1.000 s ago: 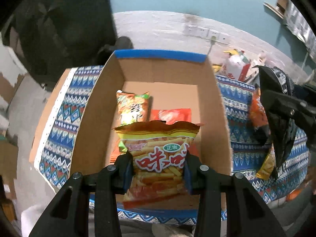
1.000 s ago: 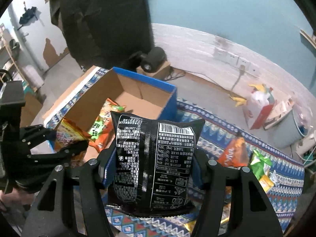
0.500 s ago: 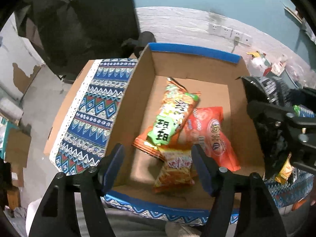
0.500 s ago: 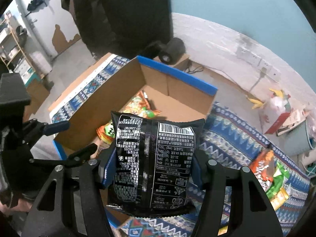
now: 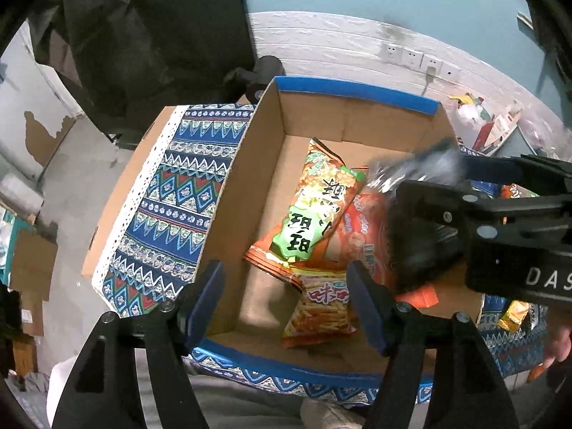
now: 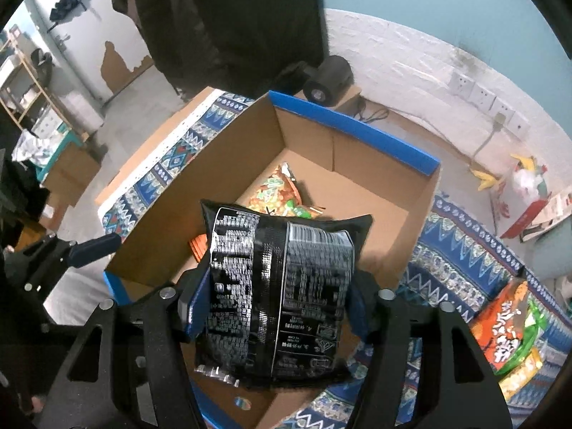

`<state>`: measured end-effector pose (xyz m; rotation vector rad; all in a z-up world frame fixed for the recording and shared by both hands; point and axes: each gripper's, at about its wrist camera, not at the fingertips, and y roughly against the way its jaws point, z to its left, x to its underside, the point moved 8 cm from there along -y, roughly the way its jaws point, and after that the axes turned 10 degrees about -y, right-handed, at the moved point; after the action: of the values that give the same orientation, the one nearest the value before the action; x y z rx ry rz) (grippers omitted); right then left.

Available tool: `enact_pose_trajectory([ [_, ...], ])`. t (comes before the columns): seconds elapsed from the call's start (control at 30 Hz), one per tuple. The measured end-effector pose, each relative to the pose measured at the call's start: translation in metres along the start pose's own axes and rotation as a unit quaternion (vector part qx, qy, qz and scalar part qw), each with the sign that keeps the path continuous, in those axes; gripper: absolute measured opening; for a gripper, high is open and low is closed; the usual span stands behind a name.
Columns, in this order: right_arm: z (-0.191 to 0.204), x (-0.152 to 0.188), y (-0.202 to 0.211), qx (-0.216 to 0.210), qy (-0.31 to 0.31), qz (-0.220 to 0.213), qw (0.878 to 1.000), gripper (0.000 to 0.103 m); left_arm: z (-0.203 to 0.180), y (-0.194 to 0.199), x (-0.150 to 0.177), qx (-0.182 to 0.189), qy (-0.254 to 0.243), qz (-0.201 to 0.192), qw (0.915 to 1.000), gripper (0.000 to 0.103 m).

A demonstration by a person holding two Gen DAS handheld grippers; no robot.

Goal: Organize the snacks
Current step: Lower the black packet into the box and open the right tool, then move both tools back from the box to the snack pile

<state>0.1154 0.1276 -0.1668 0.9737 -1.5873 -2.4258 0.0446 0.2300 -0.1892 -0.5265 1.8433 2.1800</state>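
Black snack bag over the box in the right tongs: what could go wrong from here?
1. The right tongs are opening with the black bag between them; it could land crooked on the snacks already piled in the cardboard box, perhaps leaning on a wall.
2. The empty, open left tongs hover over the same box, so the two could bump.

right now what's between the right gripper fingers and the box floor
The black snack bag sits between the opening right gripper fingers, over the cardboard box. Under it, the left wrist view shows a red packet.
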Motion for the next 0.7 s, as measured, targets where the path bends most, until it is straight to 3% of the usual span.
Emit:
enact_pose_trajectory([
  [0.37,-0.030,0.007,0.032,0.021,-0.009,-0.022,0.999,0.077,-0.027,0.009,-0.007,0.035,-0.011,-0.017,0.9992,0.072],
  [0.7,-0.072,0.020,0.073,0.042,-0.018,-0.048,0.998,0.077,-0.071,0.020,-0.016,0.046,-0.063,-0.038,0.9963,0.072],
])
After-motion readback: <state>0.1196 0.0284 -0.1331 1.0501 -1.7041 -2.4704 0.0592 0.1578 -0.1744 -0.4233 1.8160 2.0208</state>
